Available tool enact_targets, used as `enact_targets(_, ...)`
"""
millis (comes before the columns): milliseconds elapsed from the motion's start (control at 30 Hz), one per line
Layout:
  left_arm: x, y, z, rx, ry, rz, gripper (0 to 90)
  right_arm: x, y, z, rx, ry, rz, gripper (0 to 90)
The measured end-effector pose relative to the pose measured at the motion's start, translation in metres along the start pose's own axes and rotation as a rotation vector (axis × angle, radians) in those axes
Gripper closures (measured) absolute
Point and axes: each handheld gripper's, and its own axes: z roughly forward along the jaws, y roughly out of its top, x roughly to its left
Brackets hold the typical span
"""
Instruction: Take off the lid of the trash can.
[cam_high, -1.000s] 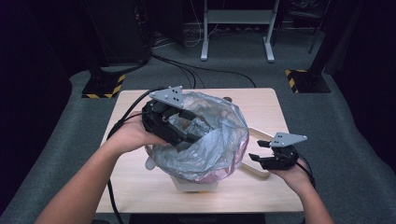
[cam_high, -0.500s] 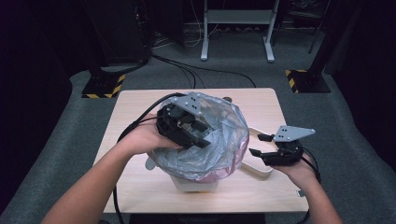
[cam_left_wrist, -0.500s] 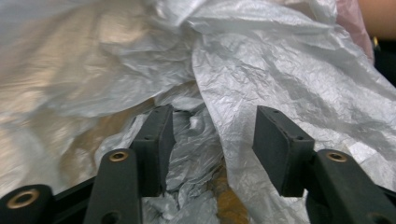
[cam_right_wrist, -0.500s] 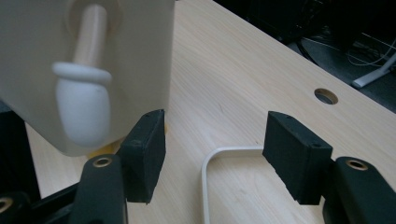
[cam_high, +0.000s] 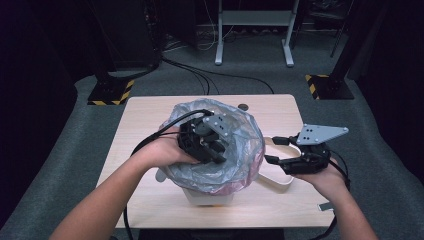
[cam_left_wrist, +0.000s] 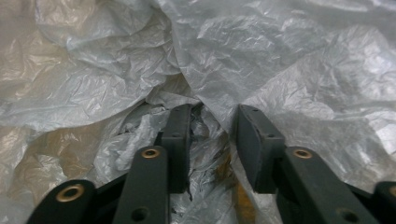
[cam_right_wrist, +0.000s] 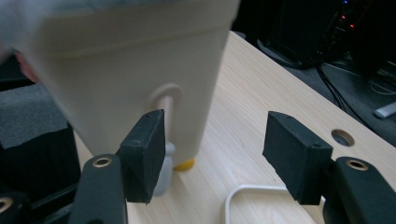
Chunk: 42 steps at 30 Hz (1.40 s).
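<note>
A cream plastic bin (cam_high: 210, 196) stands at the middle of the table, lined with a crinkled translucent bag (cam_high: 240, 145). My left gripper (cam_high: 216, 154) reaches down into the bag's mouth. In the left gripper view its jaws (cam_left_wrist: 212, 112) have just been closing; they still stand apart, with loose folds of the bag (cam_left_wrist: 289, 56) between them and no pad clearly pressing. My right gripper (cam_high: 272, 150) hovers to the right of the bin, open and holding nothing. In the right gripper view it (cam_right_wrist: 217, 126) faces the bin's side wall (cam_right_wrist: 116, 70).
A white loop-shaped frame (cam_high: 280, 182) lies on the wooden table (cam_high: 145, 125) below the right gripper, also seen at the bottom of the right gripper view (cam_right_wrist: 243, 191). A round hole (cam_high: 243, 106) is near the table's far edge. Cables and stands are on the floor beyond.
The left gripper has pushed further right and down into the bag, and its jaws have narrowed. The right gripper has risen off the table beside the bin.
</note>
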Motion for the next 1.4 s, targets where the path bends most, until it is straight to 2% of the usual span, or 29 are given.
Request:
enact_targets(33, 0.0, 0.0, -0.001, 0.002, 0.008, 0.0, 61.8, 0.002, 0.004, -0.002, -0.002, 0.008, -0.005, 37.7)
enact_targets(167, 0.002, -0.003, -0.011, -0.041, 0.051, -0.025, 48.4, 0.01, 0.023, -0.013, -0.011, 0.027, -0.034, 37.7)
enact_targets(300, 0.004, -0.013, -0.026, -0.096, 0.082, -0.052, 42.1, 0.016, 0.043, -0.028, -0.016, 0.026, -0.067, 37.9)
enact_targets(400, 0.004, -0.019, -0.036, -0.119, 0.105, -0.067, 40.6, 0.017, 0.056, -0.038, -0.031, 0.023, -0.079, 38.0)
enact_targets(600, 0.002, -0.028, -0.045, -0.127, 0.127, -0.075, 39.2, 0.022, 0.078, -0.05, -0.065, 0.019, -0.096, 37.9)
enact_targets(800, 0.004, -0.041, -0.046, -0.151, 0.13, -0.099, 37.9, 0.027, 0.092, -0.043, -0.091, 0.064, -0.087, 36.8)
enact_targets(867, 0.003, -0.046, -0.044, -0.161, 0.117, -0.105, 37.6, 0.03, 0.094, -0.037, -0.089, 0.085, -0.083, 36.6)
enact_targets(1000, 0.003, -0.052, -0.042, -0.158, 0.106, -0.11, 37.5, 0.032, 0.09, -0.027, -0.047, 0.075, -0.088, 39.1)
enact_targets(1033, 0.003, -0.056, -0.04, -0.158, 0.098, -0.114, 37.5, 0.029, 0.081, -0.019, -0.014, 0.077, -0.065, 42.4)
enact_targets(1067, 0.003, -0.056, -0.04, -0.158, 0.098, -0.114, 37.5, 0.029, 0.081, -0.019, -0.014, 0.077, -0.065, 42.4)
enact_targets(1100, 0.003, -0.058, -0.039, -0.162, 0.095, -0.118, 37.5, 0.026, 0.073, -0.015, -0.001, 0.096, -0.04, 47.6)
enact_targets(1167, 0.003, -0.06, -0.037, -0.166, 0.089, -0.12, 37.4, 0.025, 0.064, -0.012, 0.007, 0.117, -0.024, 54.9)
enact_targets(1200, 0.004, -0.063, -0.035, -0.168, 0.084, -0.123, 37.4, 0.024, 0.061, -0.01, 0.013, 0.13, -0.023, 60.7)
enact_targets(1233, 0.004, -0.063, -0.035, -0.168, 0.084, -0.123, 37.4, 0.024, 0.061, -0.01, 0.013, 0.13, -0.023, 60.7)
enact_targets(1333, 0.004, -0.066, -0.035, -0.183, 0.072, -0.129, 37.4, 0.025, 0.051, -0.004, 0.037, 0.154, -0.032, 76.9)
enact_targets(1400, 0.005, -0.068, -0.034, -0.189, 0.072, -0.133, 37.4, 0.026, 0.045, 0.001, 0.048, 0.162, -0.043, 81.1)
